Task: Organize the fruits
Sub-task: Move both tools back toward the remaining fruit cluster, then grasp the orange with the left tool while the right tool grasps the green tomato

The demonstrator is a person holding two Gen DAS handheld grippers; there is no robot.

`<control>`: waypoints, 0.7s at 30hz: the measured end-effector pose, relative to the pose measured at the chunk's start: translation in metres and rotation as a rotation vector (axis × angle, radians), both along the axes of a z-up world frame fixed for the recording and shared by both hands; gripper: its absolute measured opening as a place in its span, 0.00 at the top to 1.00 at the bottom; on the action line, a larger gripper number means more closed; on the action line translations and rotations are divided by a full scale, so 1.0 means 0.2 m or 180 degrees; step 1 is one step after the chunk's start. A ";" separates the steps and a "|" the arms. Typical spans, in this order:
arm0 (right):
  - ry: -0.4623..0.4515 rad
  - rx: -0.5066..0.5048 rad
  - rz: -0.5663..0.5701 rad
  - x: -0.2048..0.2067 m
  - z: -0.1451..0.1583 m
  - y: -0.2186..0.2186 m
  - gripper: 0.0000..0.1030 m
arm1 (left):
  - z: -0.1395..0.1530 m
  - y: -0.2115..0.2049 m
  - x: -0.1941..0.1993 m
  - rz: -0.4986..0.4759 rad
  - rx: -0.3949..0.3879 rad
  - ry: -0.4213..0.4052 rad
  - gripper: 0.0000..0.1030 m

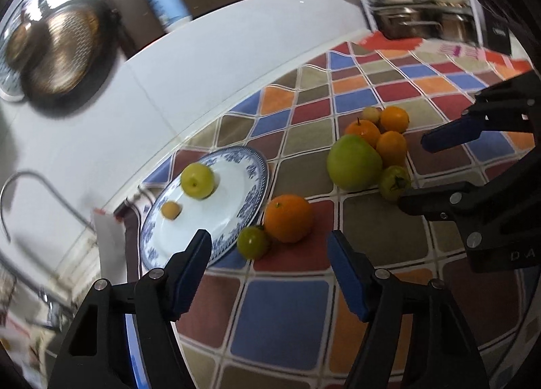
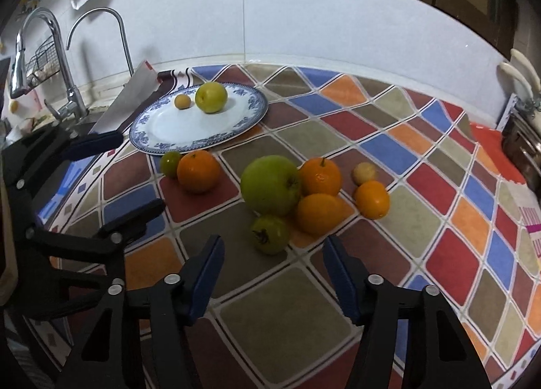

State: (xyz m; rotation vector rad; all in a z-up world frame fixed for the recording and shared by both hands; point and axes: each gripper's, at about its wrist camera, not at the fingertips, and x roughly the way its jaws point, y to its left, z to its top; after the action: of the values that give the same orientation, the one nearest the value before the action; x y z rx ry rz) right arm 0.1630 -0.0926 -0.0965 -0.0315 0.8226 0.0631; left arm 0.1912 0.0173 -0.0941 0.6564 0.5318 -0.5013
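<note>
Counter: kitchen worktop under a checkered cloth of red, blue, orange and olive squares, white tiled wall behind.
Plate: blue-rimmed white plate at the cloth's far left corner, holding a yellow-green apple and a small yellow fruit, the two just apart.
Off-plate pair: orange touching a small green fruit, both just beside the plate's near rim.
Main cluster: large green apple mid-cloth, touching two oranges on its right and a green persimmon-like fruit in front; one more orange and a small pale fruit sit slightly apart to the right.
Left gripper: jaws wide apart, holding nothing, above the cloth near the off-plate pair.
Right gripper: jaws wide apart, empty, with the persimmon-like fruit just ahead between the fingertips' line.
In the way: each gripper sits in the other's side view, close together; the green fruit blocks straight access to the large apple from the right gripper.
Surroundings: faucets and sink at left, white card leaning beside the plate, dark pan on the wall, spray bottle, metal pots at far right.
</note>
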 end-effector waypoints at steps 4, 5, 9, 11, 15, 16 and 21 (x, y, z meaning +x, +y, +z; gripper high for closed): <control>0.0035 0.0035 0.0002 0.04 -0.02 0.00 0.47 | -0.03 -0.04 0.05 -0.0149 0.0087 0.0024 0.38; 0.0042 0.0034 -0.0003 0.04 -0.03 0.00 0.49 | -0.04 -0.06 0.07 -0.0178 0.0111 0.0031 0.41; 0.0084 0.0042 -0.0033 0.07 -0.04 -0.01 0.52 | -0.07 -0.08 0.12 -0.0260 0.0129 0.0093 0.45; 0.0114 0.0059 -0.0047 0.08 -0.05 -0.02 0.55 | -0.09 -0.09 0.14 -0.0273 0.0135 0.0138 0.46; 0.0162 0.0082 -0.0061 0.09 -0.06 -0.02 0.58 | -0.12 -0.11 0.17 -0.0296 0.0129 0.0213 0.49; 0.0168 0.0085 -0.0058 0.10 -0.07 -0.02 0.58 | -0.12 -0.11 0.18 -0.0300 0.0126 0.0238 0.49; 0.0195 0.0123 -0.0058 0.11 -0.09 -0.03 0.62 | -0.13 -0.13 0.21 -0.0293 0.0129 0.0317 0.55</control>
State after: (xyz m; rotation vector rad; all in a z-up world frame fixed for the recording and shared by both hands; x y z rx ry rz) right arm 0.1846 -0.0979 -0.1136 0.0144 0.8828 0.0631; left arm 0.2330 -0.0081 -0.1205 0.6993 0.6089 -0.6134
